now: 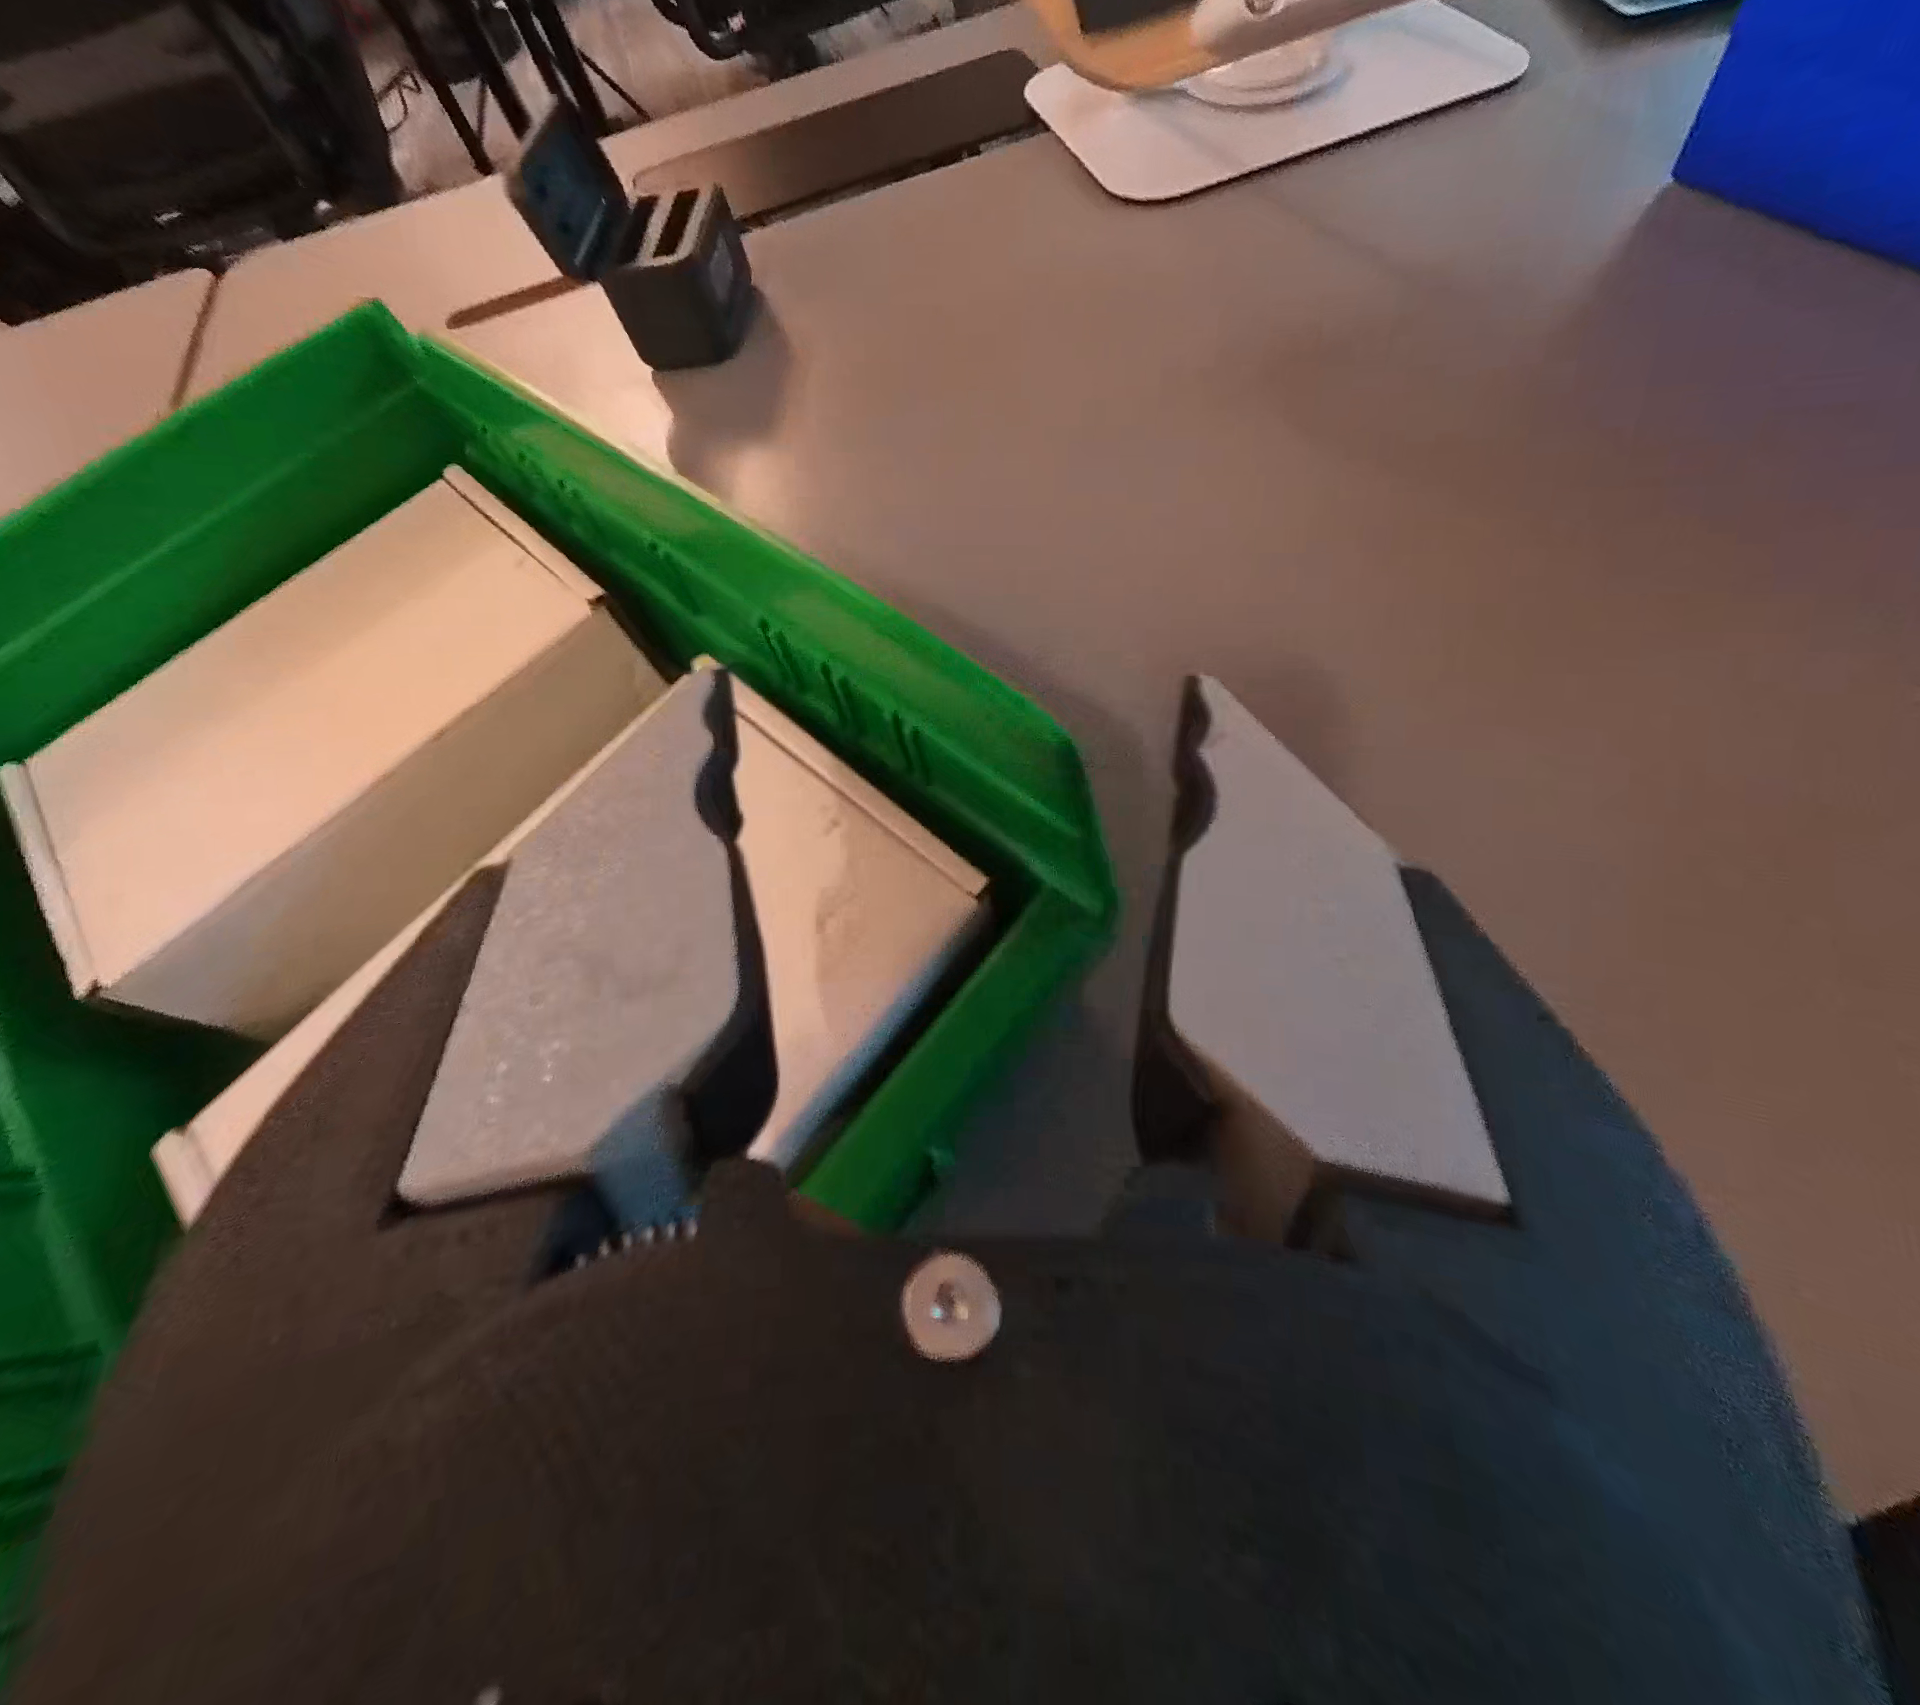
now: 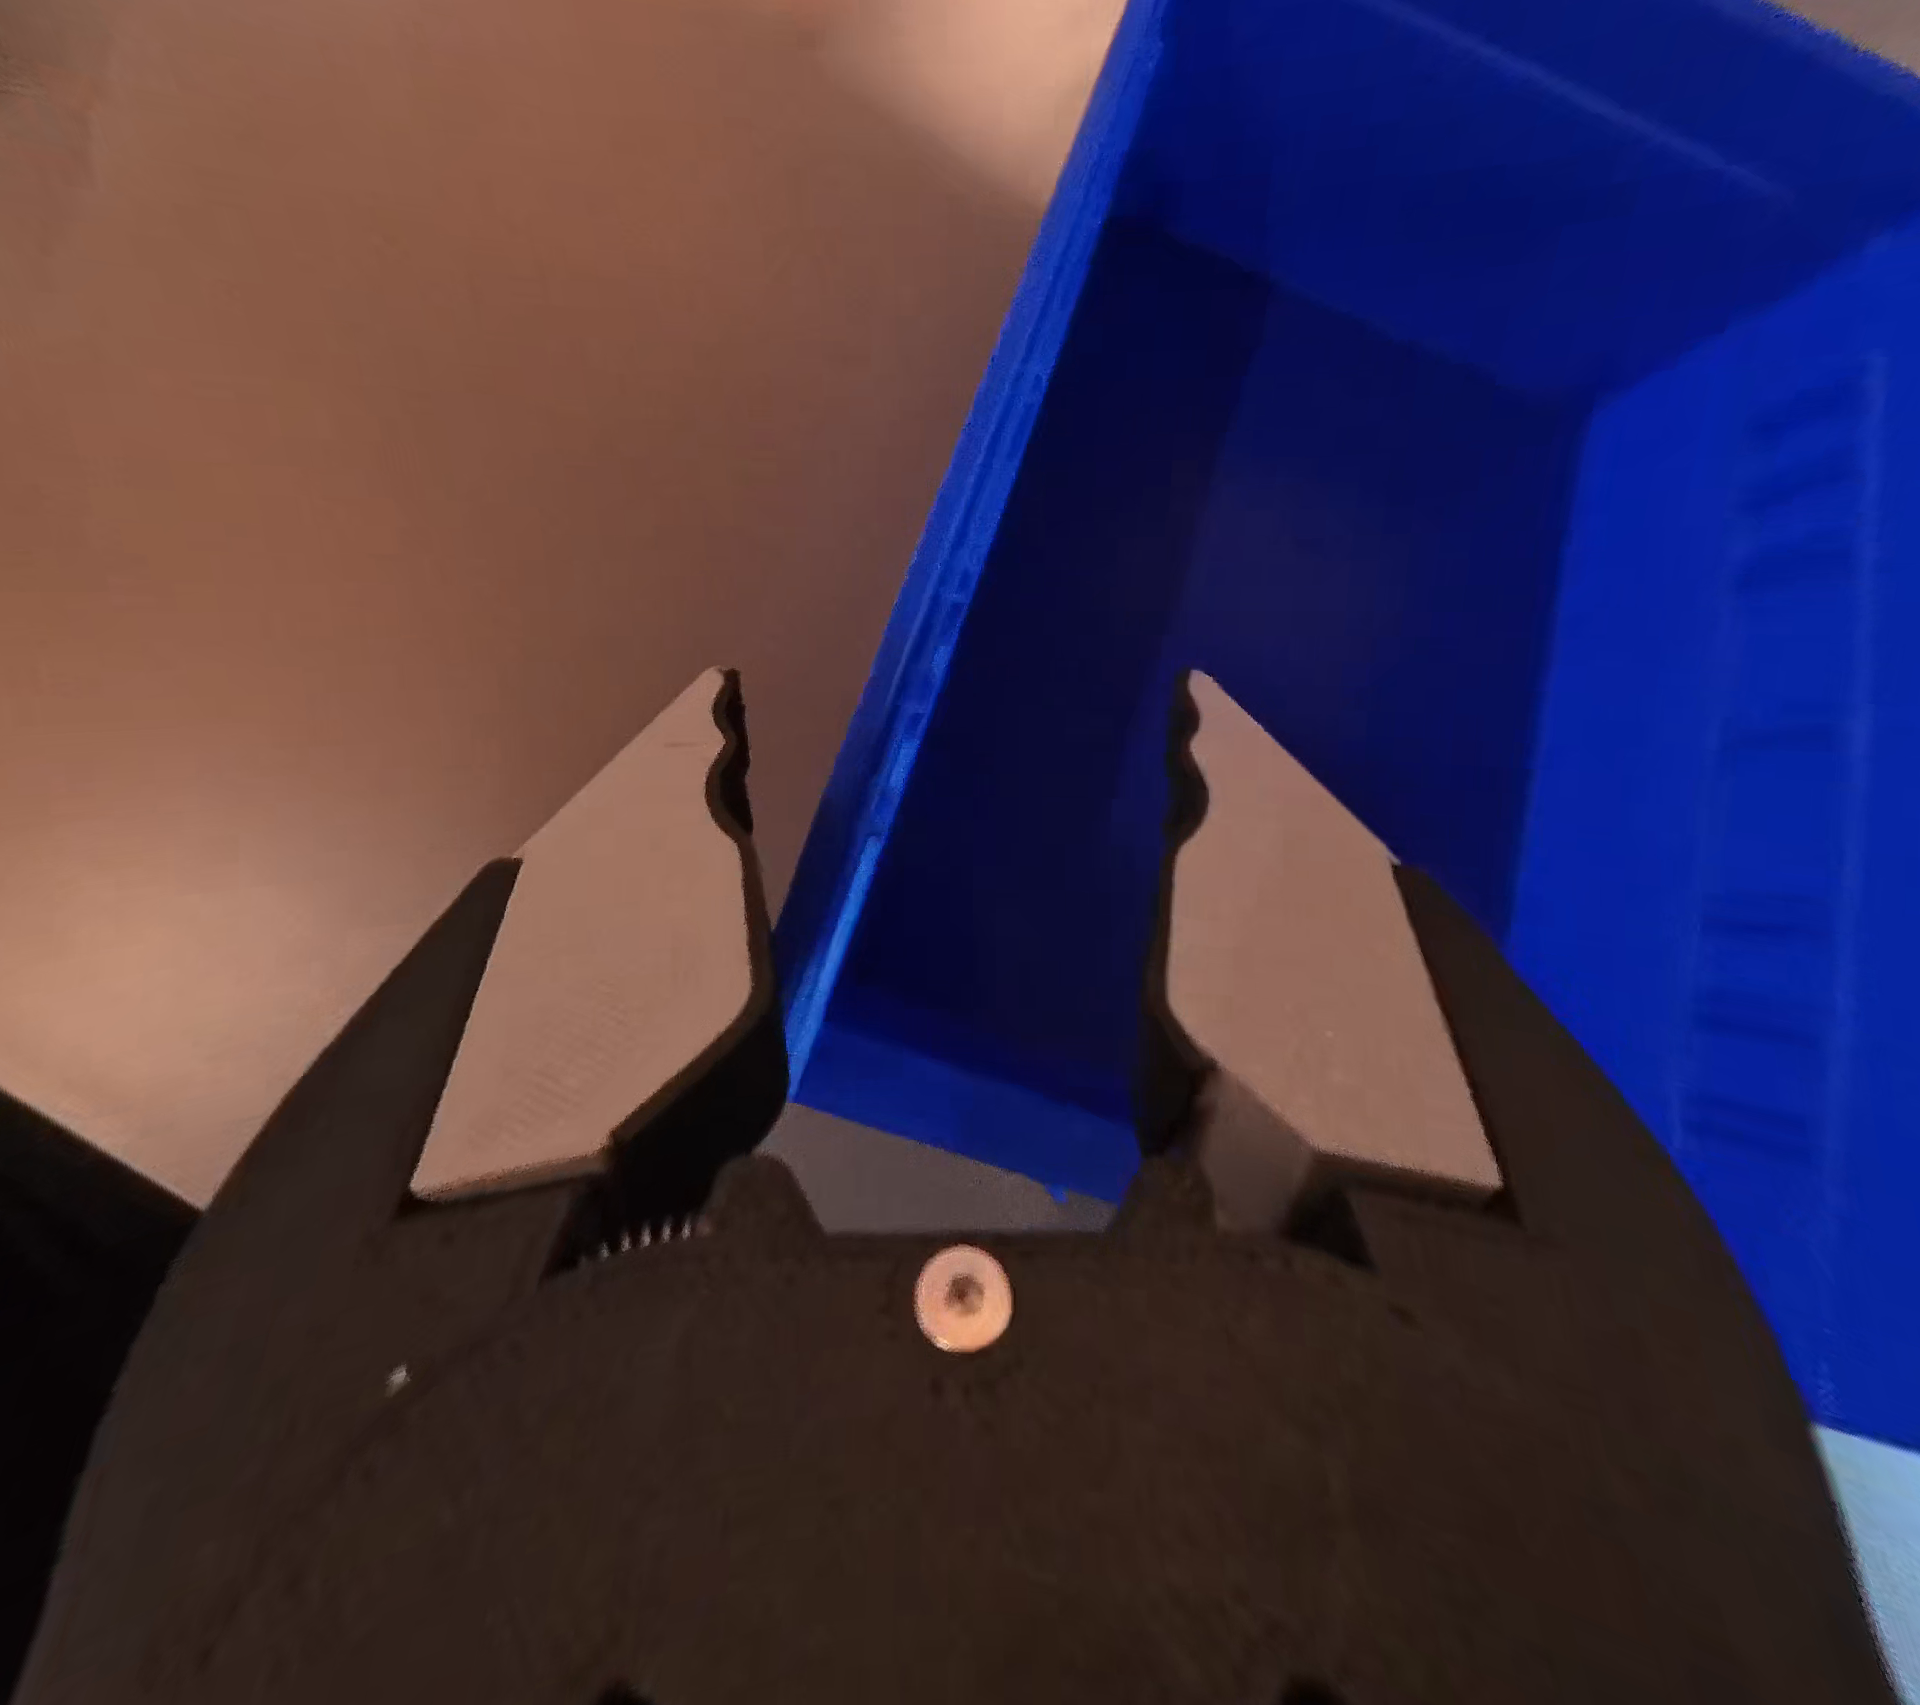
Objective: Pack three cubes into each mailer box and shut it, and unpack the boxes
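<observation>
Hovering above the near right corner of a green bin, the left tongs stand with their two fingers spread wide and nothing between them; the left finger hangs over the bin's inside, the right finger over the bare grey table just outside the rim. Inside the green bin lie white mailer boxes, seemingly two, flat and pale, one farther in and one nearer the corner under the left finger; whether they are shut or hold cubes cannot be told from this angle. Beyond the bin on the table stands a small dark case with its lid tipped open, and farther back a white-footed stand carries a framed printed sheet. A blue bin shows at the right edge of the left wrist view. In the right wrist view the right tongs are likewise spread apart and empty, poised over the near left corner of that blue bin, with the left finger over the table and the right finger over the bin's inside. What shows of the blue bin's floor is plain blue. Both views are somewhat smeared.
</observation>
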The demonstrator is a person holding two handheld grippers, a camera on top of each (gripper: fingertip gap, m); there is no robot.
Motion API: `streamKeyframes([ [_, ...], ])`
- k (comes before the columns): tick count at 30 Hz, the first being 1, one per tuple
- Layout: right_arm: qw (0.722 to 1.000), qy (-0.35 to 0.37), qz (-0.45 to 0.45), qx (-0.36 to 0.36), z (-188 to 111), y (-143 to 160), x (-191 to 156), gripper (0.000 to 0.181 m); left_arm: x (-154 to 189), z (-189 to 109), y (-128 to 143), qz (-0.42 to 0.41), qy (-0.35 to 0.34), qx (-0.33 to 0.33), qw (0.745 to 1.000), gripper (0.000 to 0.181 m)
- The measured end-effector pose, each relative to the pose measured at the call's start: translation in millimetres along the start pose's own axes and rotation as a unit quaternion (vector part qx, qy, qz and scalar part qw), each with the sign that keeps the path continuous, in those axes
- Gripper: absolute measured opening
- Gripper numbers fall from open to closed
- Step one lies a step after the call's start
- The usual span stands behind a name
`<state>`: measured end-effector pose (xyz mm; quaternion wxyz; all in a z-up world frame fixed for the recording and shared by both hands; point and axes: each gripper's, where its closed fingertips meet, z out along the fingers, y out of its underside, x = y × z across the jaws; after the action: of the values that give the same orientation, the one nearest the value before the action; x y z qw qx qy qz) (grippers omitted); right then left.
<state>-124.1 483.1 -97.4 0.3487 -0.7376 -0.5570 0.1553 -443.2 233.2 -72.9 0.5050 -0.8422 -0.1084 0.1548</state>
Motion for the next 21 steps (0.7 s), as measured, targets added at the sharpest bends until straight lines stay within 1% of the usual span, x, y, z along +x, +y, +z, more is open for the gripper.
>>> streamKeyframes([
  [1,1.000,-0.006,0.006,0.006,-1,-1,0,0.079,5,5,5,0.009,-0.002,-0.009,1.000,0.087],
  [3,1.000,-0.007,0.002,0.000,2,1,-1,0.080,11,20,20,0.056,-0.028,-0.045,0.997,0.086],
  [4,1.000,-0.006,-0.005,-0.007,5,4,-2,0.077,12,27,26,0.093,-0.049,-0.062,0.993,0.075],
  [6,0.999,-0.013,-0.022,-0.026,13,11,-10,0.076,3,31,28,0.156,-0.117,-0.062,0.979,0.053],
  [7,0.999,-0.017,-0.025,-0.035,17,14,-12,0.075,4,32,28,0.170,-0.118,-0.062,0.976,0.052],
  [8,0.999,-0.020,-0.024,-0.043,21,18,-13,0.071,3,31,28,0.164,-0.113,-0.066,0.978,0.047],
  [9,0.998,-0.030,-0.020,-0.047,23,20,-15,0.068,3,28,28,0.164,-0.103,-0.073,0.978,0.046],
  [10,0.997,-0.047,-0.012,-0.053,22,23,-17,0.057,2,25,30,0.173,-0.098,-0.085,0.976,0.045],
  [11,0.996,-0.057,-0.003,-0.074,19,31,-16,0.037,2,21,33,0.189,-0.093,-0.097,0.973,0.044],
  [12,0.994,-0.044,0.000,-0.102,15,41,-7,0.021,3,18,35,0.202,-0.082,-0.102,0.971,0.044],
  [13,0.992,-0.006,-0.004,-0.122,10,51,10,0.005,6,14,36,0.204,-0.065,-0.101,0.972,0.043],
  [14,0.990,0.031,-0.006,-0.135,5,59,28,0.005,9,10,36,0.197,-0.045,-0.098,0.974,0.040],
  [15,0.988,0.048,0.008,-0.145,1,67,42,0.008,14,6,35,0.190,-0.023,-0.094,0.977,0.038],
  [16,0.987,0.039,0.040,-0.148,-1,73,50,0.007,18,3,35,0.190,-0.003,-0.089,0.978,0.037],
  [17,0.986,0.013,0.079,-0.147,-4,77,53,0.005,22,0,34,0.193,0.014,-0.085,0.977,0.037],
  [18,0.983,-0.004,0.114,-0.146,-7,82,58,0.008,25,-1,35,0.194,0.028,-0.085,0.977,0.035],
  [20,0.981,0.018,0.128,-0.145,-13,92,78,0.015,23,-6,37,0.189,0.033,-0.096,0.977,0.029],
  [21,0.981,0.028,0.129,-0.144,-16,97,85,0.016,14,-9,37,0.182,0.018,-0.105,0.978,0.022],
])
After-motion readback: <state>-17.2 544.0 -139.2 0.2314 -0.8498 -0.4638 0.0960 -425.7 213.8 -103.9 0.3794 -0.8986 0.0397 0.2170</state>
